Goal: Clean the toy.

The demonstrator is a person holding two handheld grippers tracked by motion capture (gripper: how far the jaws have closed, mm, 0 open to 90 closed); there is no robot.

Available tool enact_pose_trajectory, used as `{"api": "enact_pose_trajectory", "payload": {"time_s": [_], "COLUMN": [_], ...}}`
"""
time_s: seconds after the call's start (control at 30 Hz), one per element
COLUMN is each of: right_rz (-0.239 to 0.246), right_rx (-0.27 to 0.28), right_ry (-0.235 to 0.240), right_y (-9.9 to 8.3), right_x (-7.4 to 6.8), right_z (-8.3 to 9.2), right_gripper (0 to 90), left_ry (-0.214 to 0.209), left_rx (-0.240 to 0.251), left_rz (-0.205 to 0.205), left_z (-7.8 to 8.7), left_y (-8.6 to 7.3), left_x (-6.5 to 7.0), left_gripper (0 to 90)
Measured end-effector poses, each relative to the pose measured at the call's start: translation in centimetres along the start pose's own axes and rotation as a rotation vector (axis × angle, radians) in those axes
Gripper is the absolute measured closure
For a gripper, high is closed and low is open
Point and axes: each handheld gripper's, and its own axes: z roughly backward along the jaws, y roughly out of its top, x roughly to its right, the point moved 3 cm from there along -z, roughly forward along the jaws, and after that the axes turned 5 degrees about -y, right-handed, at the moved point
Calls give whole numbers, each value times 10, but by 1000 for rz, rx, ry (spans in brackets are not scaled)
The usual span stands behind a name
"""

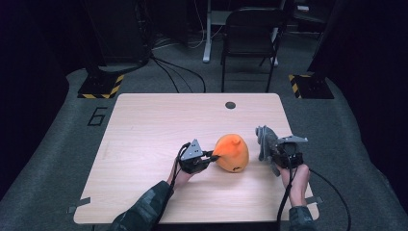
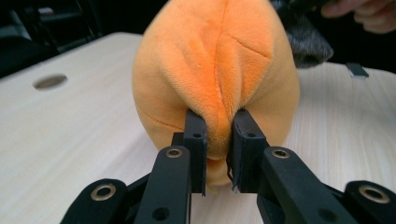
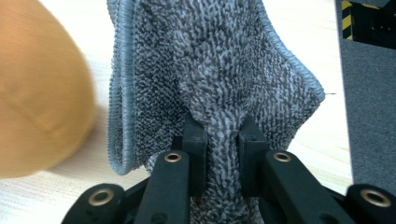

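From the high view, I have my left gripper [image 1: 210, 156] pinching the near-left side of an orange plush toy [image 1: 232, 153] that sits on the wooden table [image 1: 159, 125], toward its front right part. My right gripper [image 1: 273, 153] is just to the right of the toy, clamped on a grey cloth [image 1: 265, 140] that stands bunched up above its jaws. The toy and the cloth are near each other but apart. A black chair [image 1: 250, 33] stands on the floor beyond the table's far edge.

In the left gripper view, my jaws are clenched on a fold of the orange plush toy [image 2: 215, 60], the fabric squeezed into a ridge between the two black pads. Behind the toy I see a bit of the grey cloth [image 2: 303, 42] and my right hand [image 2: 359, 14].

In the right gripper view, my jaws grasp the grey cloth [image 3: 219, 70] at a gathered middle section, its hemmed edges fanning out above. The orange plush toy [image 3: 37, 93] looms blurred at the left, resting on the table.
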Motion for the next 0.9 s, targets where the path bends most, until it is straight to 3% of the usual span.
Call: {"api": "enact_pose_trajectory", "payload": {"time_s": [0.17,0.3,0.4,0.5,0.6,0.7,0.77,0.83,0.9], "right_rz": [-23,-27,-6,55,123,203,247,282,269], "right_rx": [42,115,162,196,212,182,138,107,95], "right_ry": [32,85,135,174,212,240,204,132,123], "right_y": [5,19,31,41,48,49,46,42,39], "right_x": [5,-5,-23,-48,-79,-111,-128,-132,-125], "right_z": [15,39,59,76,87,81,68,53,45], "right_gripper": [778,778,777,775,771,767,766,767,769], "left_ry": [19,54,59,44,19,-2,-9,-14,-12], "left_rx": [-24,-102,-155,-194,-203,-205,-207,-207,-200], "left_rz": [-14,-33,-18,10,32,21,8,3,2], "left_z": [20,25,20,14,8,3,1,-1,-2], "left_y": [33,41,37,30,24,21,20,19,18], "left_x": [7,11,8,4,4,8,12,13,12], "left_gripper": [785,781,777,773,768,768,769,770,772]}}
